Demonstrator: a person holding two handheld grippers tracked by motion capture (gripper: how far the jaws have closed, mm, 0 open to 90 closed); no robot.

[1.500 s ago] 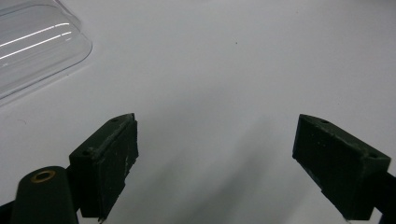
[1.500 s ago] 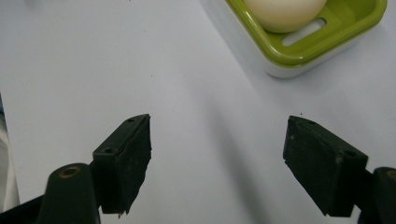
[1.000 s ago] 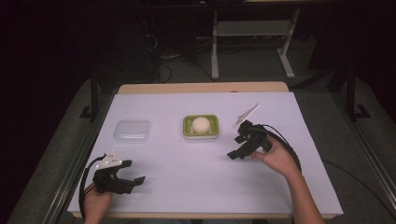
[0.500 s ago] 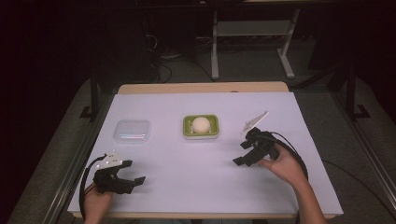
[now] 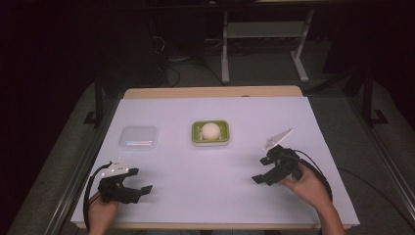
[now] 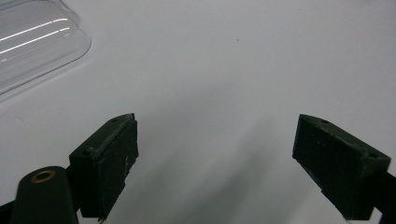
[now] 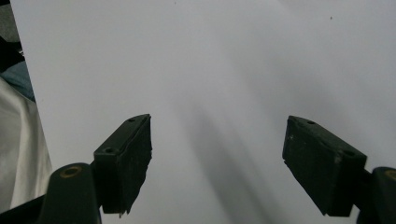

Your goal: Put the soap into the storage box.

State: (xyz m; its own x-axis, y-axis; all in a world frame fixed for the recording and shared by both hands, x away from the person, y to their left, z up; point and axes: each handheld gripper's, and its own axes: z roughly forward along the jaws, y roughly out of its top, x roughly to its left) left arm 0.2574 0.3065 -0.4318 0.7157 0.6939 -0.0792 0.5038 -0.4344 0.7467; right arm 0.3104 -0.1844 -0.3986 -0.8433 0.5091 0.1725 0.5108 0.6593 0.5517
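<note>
High view | right tongs (image 5: 264, 170) pulled nearer, agape | left tongs (image 5: 139, 180) unmoved, agape

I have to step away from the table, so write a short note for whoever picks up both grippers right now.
Left gripper: open, holding nothing, near the front left edge of the table.
Right gripper: open, holding nothing, at the front right.
Things: the green tray with a pale round soap in it sits mid-table; the clear lid lies flat to its left, apart from it.
Done: nothing visibly covered or gripped.
Left: probably pick up the clear lid, which lies closer to the left gripper, and set it over the green tray.
</note>
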